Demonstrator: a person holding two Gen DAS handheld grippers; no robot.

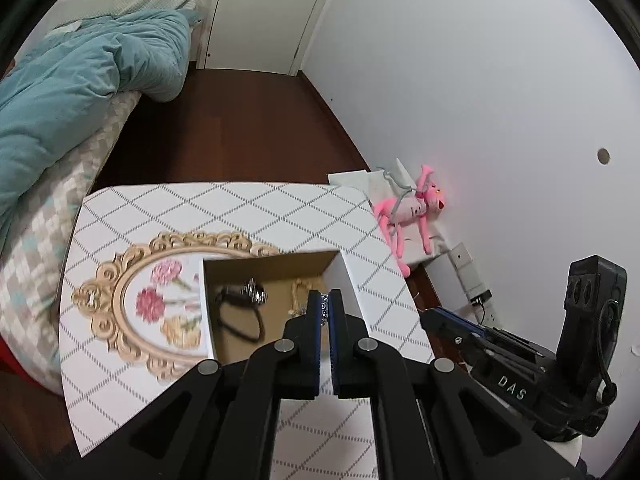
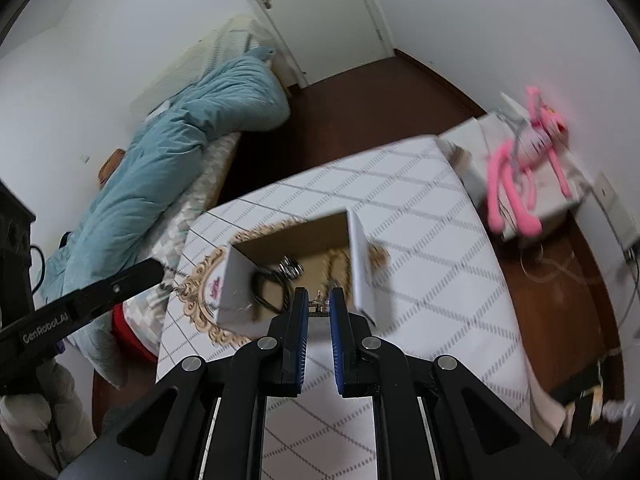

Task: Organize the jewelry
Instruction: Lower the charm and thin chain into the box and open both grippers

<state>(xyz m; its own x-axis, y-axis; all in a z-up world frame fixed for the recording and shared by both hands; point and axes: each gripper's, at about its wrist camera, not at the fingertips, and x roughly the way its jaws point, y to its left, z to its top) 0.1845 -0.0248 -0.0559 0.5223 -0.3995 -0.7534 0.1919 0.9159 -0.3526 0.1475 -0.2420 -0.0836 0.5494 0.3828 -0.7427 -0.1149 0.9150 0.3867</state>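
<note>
An open white cardboard box (image 1: 344, 276) with a brown inside stands on the patterned table (image 1: 240, 208). Inside lie a black cord with a silver charm (image 1: 250, 292) and a gold chain (image 1: 298, 292). My left gripper (image 1: 327, 300) is shut on a small sparkly silver piece of jewelry, just above the box's near side. In the right wrist view the box (image 2: 362, 260) is right ahead, and my right gripper (image 2: 319, 306) is shut on a small silver piece (image 2: 318, 304) over the box's near edge. The left gripper's arm (image 2: 120, 284) shows at the left.
An ornate gold-framed oval tray with flowers (image 1: 160, 292) lies left of the box. A pink plush toy (image 1: 416, 208) lies on a white stand by the wall at right. A bed with a teal duvet (image 1: 80, 80) is at left; dark wooden floor (image 1: 240, 120) lies beyond.
</note>
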